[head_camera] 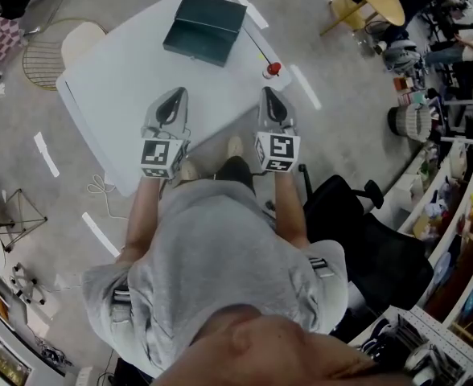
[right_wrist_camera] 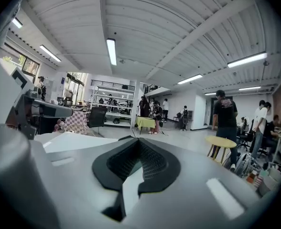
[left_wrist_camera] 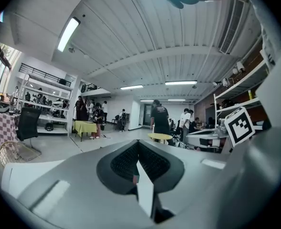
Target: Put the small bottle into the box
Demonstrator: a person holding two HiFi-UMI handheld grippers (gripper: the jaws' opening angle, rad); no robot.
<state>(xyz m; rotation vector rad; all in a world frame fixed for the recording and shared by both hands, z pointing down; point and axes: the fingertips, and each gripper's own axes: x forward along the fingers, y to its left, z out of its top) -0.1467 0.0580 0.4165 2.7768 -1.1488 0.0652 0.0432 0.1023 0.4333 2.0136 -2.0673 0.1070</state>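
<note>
The shut dark-green rectangular box and small red-capped bottle are only caught in the head view; left gripper and right gripper are closed on nothing.

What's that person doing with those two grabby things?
A person stands at a white table with tongs in each hand. The left tongs and the right tongs are both shut and empty, held over the near part of the table. The small bottle with the red cap stands by the table's right edge, just past the right tongs, and nothing touches it. The dark green box sits farther back and looks closed. The bottle isn't in the box yet.
</note>
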